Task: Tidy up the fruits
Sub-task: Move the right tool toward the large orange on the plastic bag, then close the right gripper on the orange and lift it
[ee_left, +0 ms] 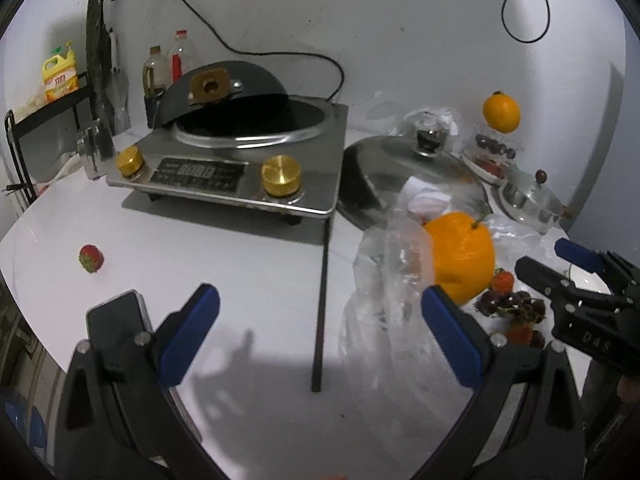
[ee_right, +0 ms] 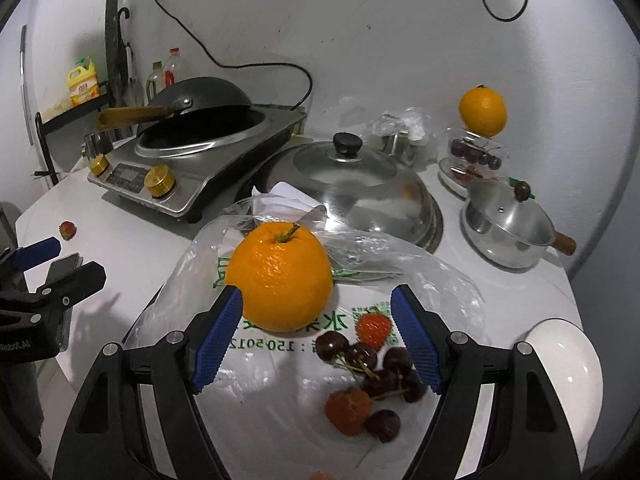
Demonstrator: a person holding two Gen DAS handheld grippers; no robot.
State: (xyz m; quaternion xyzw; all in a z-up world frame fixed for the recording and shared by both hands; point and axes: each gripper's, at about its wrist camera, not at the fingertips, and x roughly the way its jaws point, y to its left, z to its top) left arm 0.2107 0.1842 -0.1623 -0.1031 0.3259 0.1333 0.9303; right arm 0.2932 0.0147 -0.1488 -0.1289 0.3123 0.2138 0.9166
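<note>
An orange (ee_right: pixel 282 276) stands on a clear plastic bag (ee_right: pixel 280 392) on the white table; it also shows in the left wrist view (ee_left: pixel 462 256). Dark cherries (ee_right: pixel 380 368) and two strawberries (ee_right: pixel 374 328) lie beside it on the bag. My right gripper (ee_right: pixel 318 340) is open just above them, its left pad beside the orange. My left gripper (ee_left: pixel 320 332) is open and empty over bare table, left of the bag (ee_left: pixel 384 304). A lone strawberry (ee_left: pixel 91 258) lies far left. A second orange (ee_right: pixel 482 110) sits on a glass jar of cherries (ee_right: pixel 474 152).
An induction cooker (ee_left: pixel 236 164) with a tilted black wok stands at the back. A steel pan with a glass lid (ee_right: pixel 352 184) and a small lidded saucepan (ee_right: pixel 506 224) are behind the bag. A white bowl (ee_right: pixel 568 368) is at the right. A phone (ee_left: pixel 116 316) lies near the left edge.
</note>
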